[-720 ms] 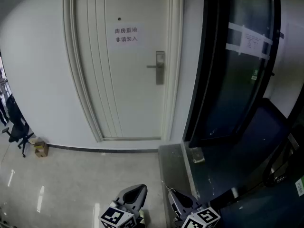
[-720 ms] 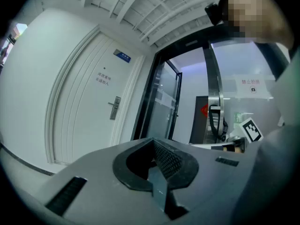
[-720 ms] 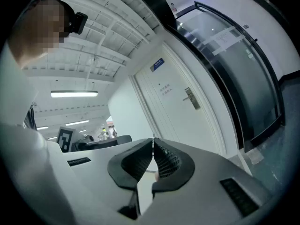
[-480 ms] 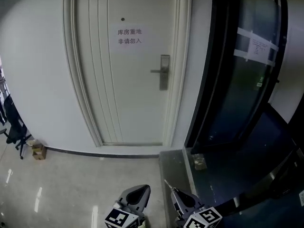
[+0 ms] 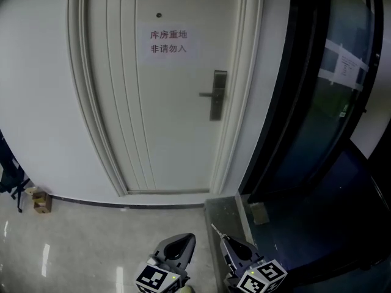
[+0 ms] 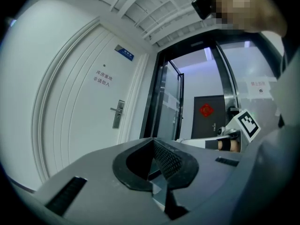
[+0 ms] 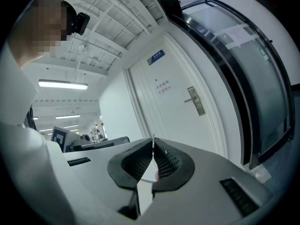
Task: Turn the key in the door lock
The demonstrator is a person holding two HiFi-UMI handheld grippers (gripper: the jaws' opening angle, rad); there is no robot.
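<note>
Two tools low before one door [image 5: 171, 102], left tool [image 5: 186, 242] shut empty, right tool [image 5: 226, 242] clamping one key [image 7: 153, 142]

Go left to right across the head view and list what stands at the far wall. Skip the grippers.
chair → box → sign → lock plate → black frame → taped notice

notice [image 5: 168, 42] on door [image 5: 165, 121], up-left of lock [image 5: 218, 95] | glass wall [image 5: 324, 115] at right | key [image 5: 216, 230] in right tool [image 5: 223, 238]
</note>
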